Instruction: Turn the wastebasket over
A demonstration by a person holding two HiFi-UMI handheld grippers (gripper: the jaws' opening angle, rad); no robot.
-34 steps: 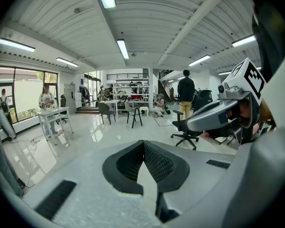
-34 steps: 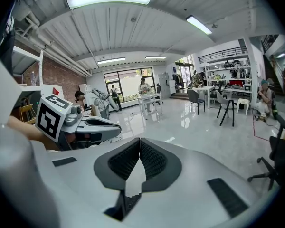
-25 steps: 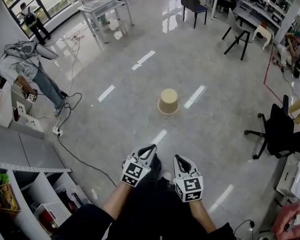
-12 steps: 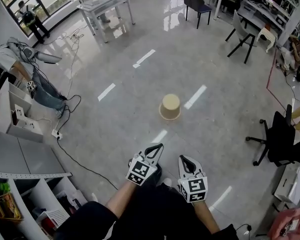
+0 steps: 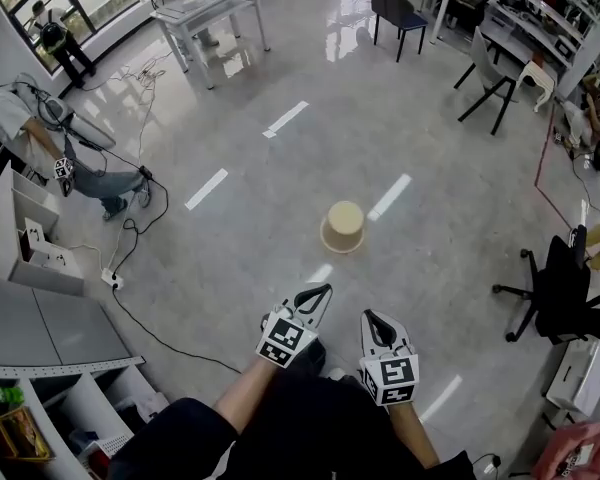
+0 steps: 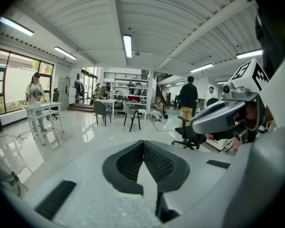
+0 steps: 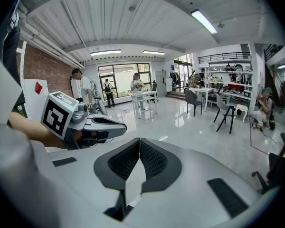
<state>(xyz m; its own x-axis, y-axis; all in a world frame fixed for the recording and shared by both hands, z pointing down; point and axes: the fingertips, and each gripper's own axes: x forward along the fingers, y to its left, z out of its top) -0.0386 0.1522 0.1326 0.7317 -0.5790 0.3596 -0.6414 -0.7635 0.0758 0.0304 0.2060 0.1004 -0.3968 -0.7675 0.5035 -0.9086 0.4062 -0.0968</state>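
Note:
A beige wastebasket (image 5: 344, 227) stands upside down on the glossy grey floor, its flat base up and its wide rim down, ahead of both grippers. My left gripper (image 5: 321, 291) is held in front of my body, jaws shut and empty. Beside it my right gripper (image 5: 370, 318) is also shut with nothing in it. Both are well short of the basket and touch nothing. In the left gripper view the closed pads (image 6: 143, 163) meet in a line; the right gripper view shows its pads (image 7: 140, 161) closed likewise. The basket appears in neither gripper view.
A black office chair (image 5: 560, 288) stands at the right. A white table (image 5: 205, 6) and dark chairs (image 5: 395, 10) are at the far end. A person (image 5: 40, 128) stands at the left by shelving (image 5: 50, 318), with cables (image 5: 130, 238) across the floor.
I have walked forward: the wastebasket sits lower in the head view and nearer the grippers. Both grippers stay shut. The person at the left has shifted pose.

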